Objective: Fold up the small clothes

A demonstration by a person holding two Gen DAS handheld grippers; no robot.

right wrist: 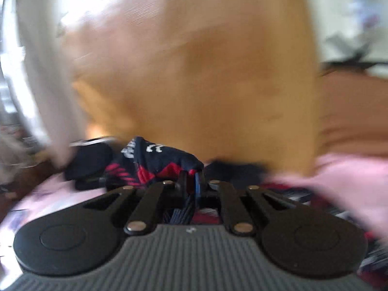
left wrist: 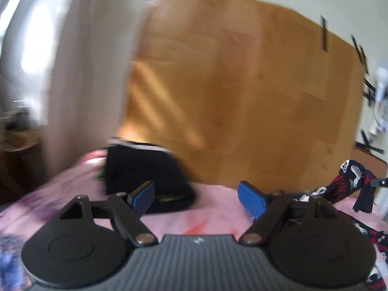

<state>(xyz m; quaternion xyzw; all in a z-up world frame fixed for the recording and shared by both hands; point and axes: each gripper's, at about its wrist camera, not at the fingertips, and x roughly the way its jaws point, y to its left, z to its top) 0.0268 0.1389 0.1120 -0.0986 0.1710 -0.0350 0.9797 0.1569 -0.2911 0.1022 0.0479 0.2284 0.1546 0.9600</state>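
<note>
A small dark garment with red and white print (right wrist: 155,162) is pinched in my right gripper (right wrist: 192,181), whose blue pads are shut on its edge and lift it off the pink sheet (right wrist: 351,177). In the left wrist view the same printed garment (left wrist: 349,179) hangs at the right, held up by the other gripper's tip. My left gripper (left wrist: 196,198) is open and empty, its blue pads (left wrist: 251,201) spread above the pink sheet (left wrist: 206,218). A folded black garment (left wrist: 145,177) lies just ahead of its left finger.
The pink bed sheet ends at a wooden floor (left wrist: 242,84). A white curtain or wall (left wrist: 80,72) stands at the left. A black folded item (right wrist: 89,162) lies left of the printed garment. Both views are motion-blurred.
</note>
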